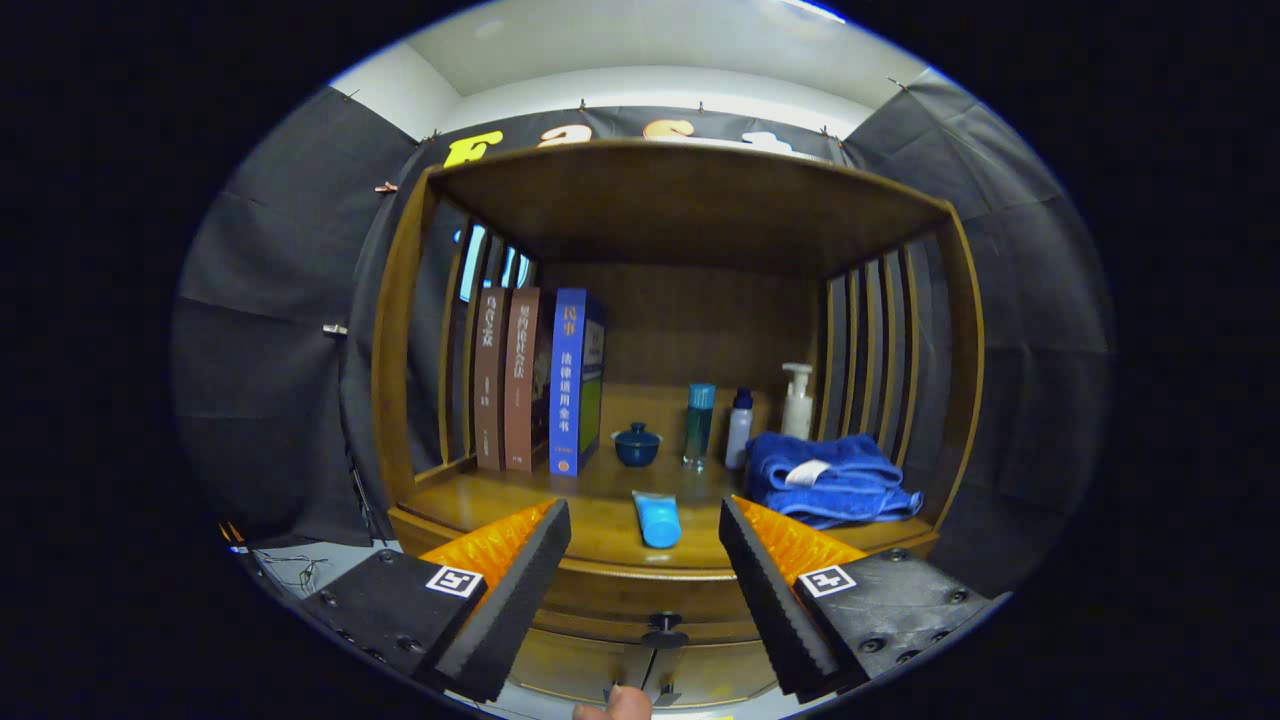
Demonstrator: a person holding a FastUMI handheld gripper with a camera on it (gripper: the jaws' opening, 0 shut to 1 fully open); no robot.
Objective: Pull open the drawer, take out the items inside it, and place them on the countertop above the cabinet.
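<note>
Facing the wooden cabinet [680,300] head-on, the gripper [645,560] sits level with its jaws wide apart and holding nothing. A blue tube [657,520] lies on the bench [600,525], just beyond the gap between the jaws. Below the tube, the drawer [600,590] is shut, its dark knob [664,630] between the jaws. A fingertip [615,706] shows beneath the knob. Behind the tube stand a small lidded cup [637,445] and bottles [700,425], books [575,380] to their left, a folded blue towel [825,480] to the right.
</note>
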